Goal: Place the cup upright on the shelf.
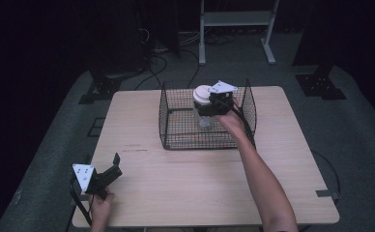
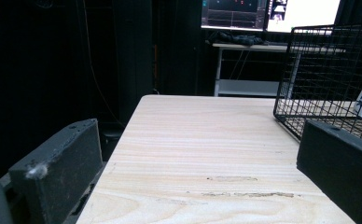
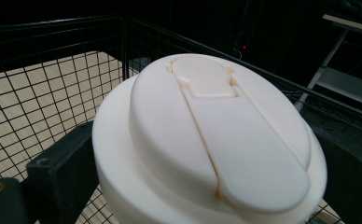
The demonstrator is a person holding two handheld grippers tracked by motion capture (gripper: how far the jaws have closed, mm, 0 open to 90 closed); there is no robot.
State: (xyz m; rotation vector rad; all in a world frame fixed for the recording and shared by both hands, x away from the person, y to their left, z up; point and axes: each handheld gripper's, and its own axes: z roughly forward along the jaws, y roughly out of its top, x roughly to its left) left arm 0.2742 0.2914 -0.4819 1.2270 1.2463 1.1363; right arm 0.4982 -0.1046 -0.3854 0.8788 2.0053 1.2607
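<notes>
Right gripper (image 1: 209, 107) clamps an unlabelled white-lidded jar (image 3: 207, 144) inside the wire basket (image 1: 168, 121); left gripper (image 1: 112, 166) gapes empty.

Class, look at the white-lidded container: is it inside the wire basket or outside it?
Inside: the container, gripped by the right gripper, sits within the wire basket walls.

The room is dim and its edges fall to black, while soft overhead light falls evenly on the table (image 1: 185, 183), which casts almost no shadows. In the right gripper view the white lid (image 3: 207, 140) is bright, slightly washed out and soft from closeness, and the basket (image 3: 53, 93) wire behind stays fairly sharp. In the left gripper view a screen (image 2: 305, 14) glares white, and the near jaws are blurred.
</notes>
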